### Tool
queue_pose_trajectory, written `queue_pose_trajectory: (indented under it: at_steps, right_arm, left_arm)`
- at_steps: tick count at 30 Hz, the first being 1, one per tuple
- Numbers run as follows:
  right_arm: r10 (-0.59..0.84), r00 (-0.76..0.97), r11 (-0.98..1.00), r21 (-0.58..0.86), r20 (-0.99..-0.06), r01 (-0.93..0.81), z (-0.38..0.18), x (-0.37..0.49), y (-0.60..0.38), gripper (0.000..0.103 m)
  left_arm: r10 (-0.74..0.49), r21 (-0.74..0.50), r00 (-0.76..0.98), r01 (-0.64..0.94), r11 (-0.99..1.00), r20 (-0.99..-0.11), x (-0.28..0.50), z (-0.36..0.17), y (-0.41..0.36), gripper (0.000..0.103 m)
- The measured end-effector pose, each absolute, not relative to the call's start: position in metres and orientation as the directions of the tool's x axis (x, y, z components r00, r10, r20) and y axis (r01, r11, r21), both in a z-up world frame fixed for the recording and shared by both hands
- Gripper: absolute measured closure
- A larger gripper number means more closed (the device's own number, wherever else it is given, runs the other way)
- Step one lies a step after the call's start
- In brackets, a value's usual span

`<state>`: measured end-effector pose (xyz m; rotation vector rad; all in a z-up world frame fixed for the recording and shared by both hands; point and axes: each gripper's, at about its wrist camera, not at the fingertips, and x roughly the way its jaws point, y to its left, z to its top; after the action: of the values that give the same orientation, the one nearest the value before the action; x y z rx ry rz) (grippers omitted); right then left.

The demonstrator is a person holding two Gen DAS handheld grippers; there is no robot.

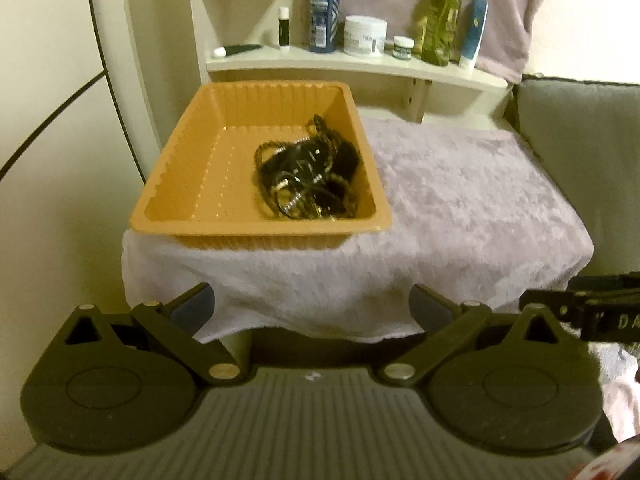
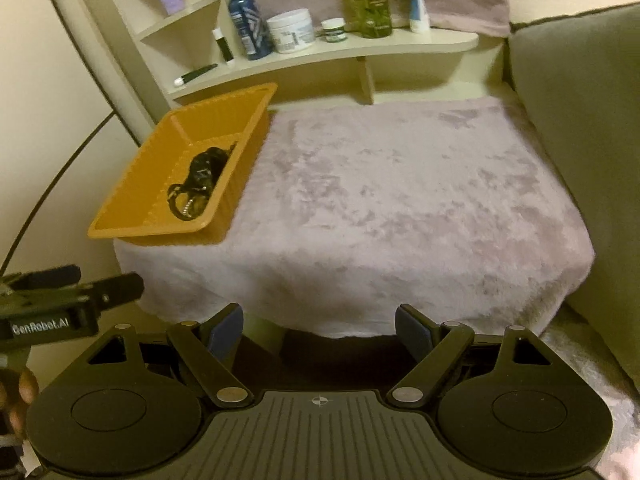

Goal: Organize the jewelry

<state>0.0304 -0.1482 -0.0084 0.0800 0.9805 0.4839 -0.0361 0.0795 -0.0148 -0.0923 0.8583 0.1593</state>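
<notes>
An orange plastic tray (image 1: 192, 184) sits on the left part of a table covered with a pale lilac fuzzy cloth (image 1: 460, 208). A tangle of dark jewelry (image 1: 308, 172), with beads, bangles and chains, lies in the tray's right half. In the right wrist view the tray (image 2: 136, 200) is at the left with the jewelry (image 2: 198, 180) inside. My left gripper (image 1: 312, 312) is open and empty, short of the table's front edge. My right gripper (image 2: 318, 328) is also open and empty, in front of the cloth (image 2: 400, 200). Each gripper shows at the edge of the other's view.
Behind the table a cream shelf (image 1: 360, 64) carries a blue bottle (image 1: 324, 12), a white jar (image 1: 364, 36), a green spray bottle (image 1: 442, 20) and small tubes. A grey cushion (image 1: 580, 160) stands to the right. A hand (image 2: 16, 404) holds the left gripper's handle.
</notes>
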Motion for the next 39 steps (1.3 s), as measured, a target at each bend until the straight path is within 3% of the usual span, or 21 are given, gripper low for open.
queue_pose_trajectory:
  at_steps: [39]
  right_arm:
    - [0.407,0.471,0.902,0.265,-0.783,-0.340,-0.012,0.027,-0.153,0.020]
  left_arm:
    - [0.069,-0.034,0.627,-0.150,0.988,-0.776,-0.035,-0.021,0.064,0.000]
